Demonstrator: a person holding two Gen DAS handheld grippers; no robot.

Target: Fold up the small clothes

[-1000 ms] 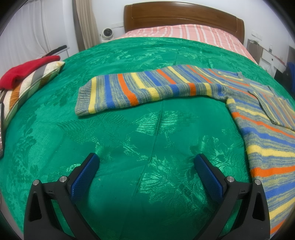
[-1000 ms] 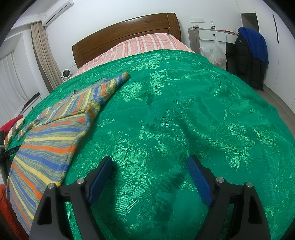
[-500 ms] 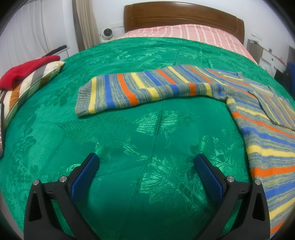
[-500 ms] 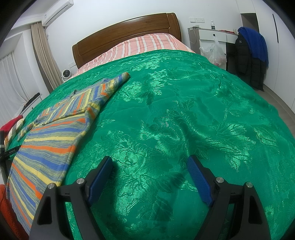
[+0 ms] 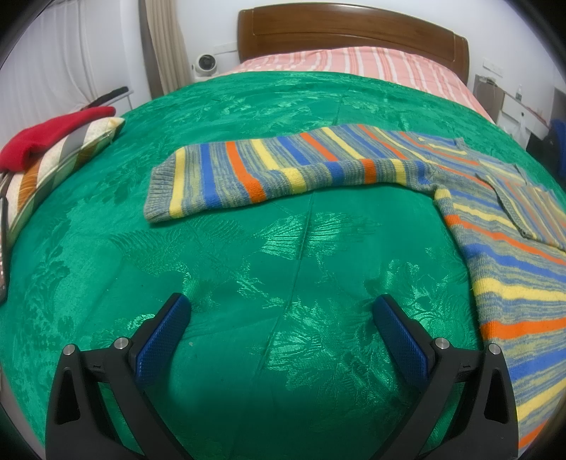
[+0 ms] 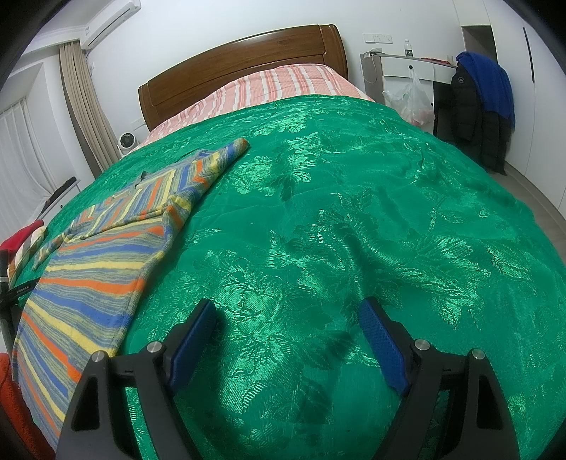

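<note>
A small striped knit sweater [image 5: 502, 254] in blue, orange, yellow and grey lies flat on the green bedspread [image 5: 247, 254]. Its sleeve [image 5: 269, 173] stretches left across the bed, ahead of my left gripper [image 5: 281, 308], which is open, empty and low over the bedspread. In the right wrist view the sweater [image 6: 99, 262] lies at the left, its other sleeve [image 6: 215, 162] reaching toward the headboard. My right gripper [image 6: 286, 311] is open and empty over bare bedspread [image 6: 353, 219], to the right of the sweater.
A striped pillow [image 5: 60, 159] with a red garment [image 5: 53, 131] on it sits at the bed's left edge. A wooden headboard [image 5: 353, 32] and pink striped sheet [image 5: 353, 63] are at the far end. A desk [image 6: 410, 70] and hanging dark coats [image 6: 481, 106] stand to the right.
</note>
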